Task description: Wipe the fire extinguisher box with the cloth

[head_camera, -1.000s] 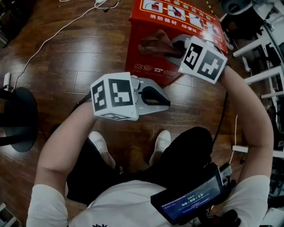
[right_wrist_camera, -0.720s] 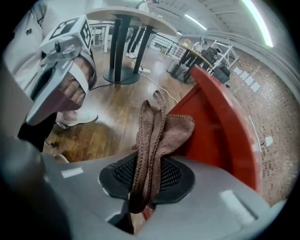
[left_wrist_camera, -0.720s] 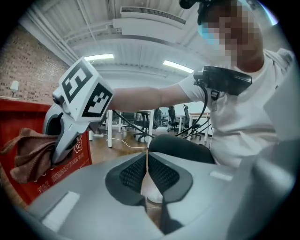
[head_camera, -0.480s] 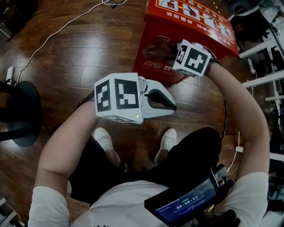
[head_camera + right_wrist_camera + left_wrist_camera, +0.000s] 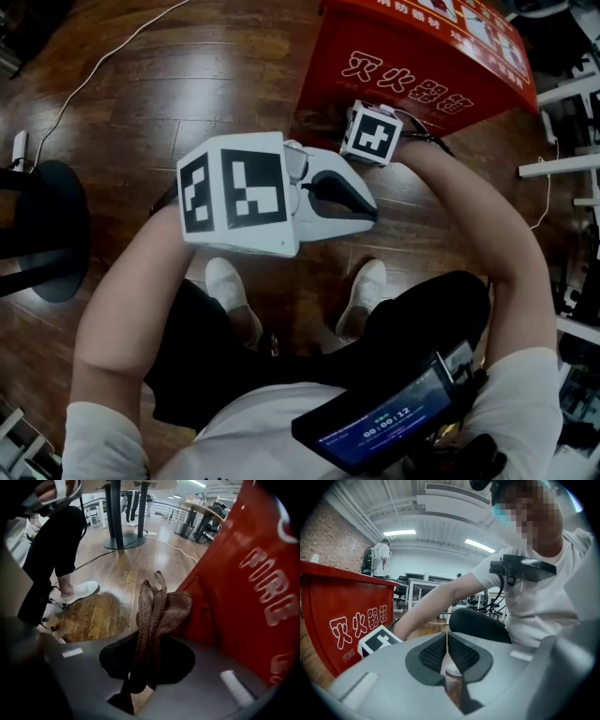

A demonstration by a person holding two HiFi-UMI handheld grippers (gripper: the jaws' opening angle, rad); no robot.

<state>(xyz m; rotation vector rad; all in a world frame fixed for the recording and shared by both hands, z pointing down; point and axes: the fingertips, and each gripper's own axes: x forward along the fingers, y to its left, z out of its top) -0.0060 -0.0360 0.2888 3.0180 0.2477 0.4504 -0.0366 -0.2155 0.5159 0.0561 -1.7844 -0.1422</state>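
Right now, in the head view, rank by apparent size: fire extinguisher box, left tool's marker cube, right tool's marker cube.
1. fire extinguisher box, cut off by the frame.
2. left tool's marker cube, nearer the camera, so inflated.
3. right tool's marker cube.

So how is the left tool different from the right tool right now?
The left tool has nothing in it, while the right tool is pinching the brown cloth. The left tool is held up in the air, away from the red fire extinguisher box, while the right tool is down low, right beside the box's front side. Both tools are shut.
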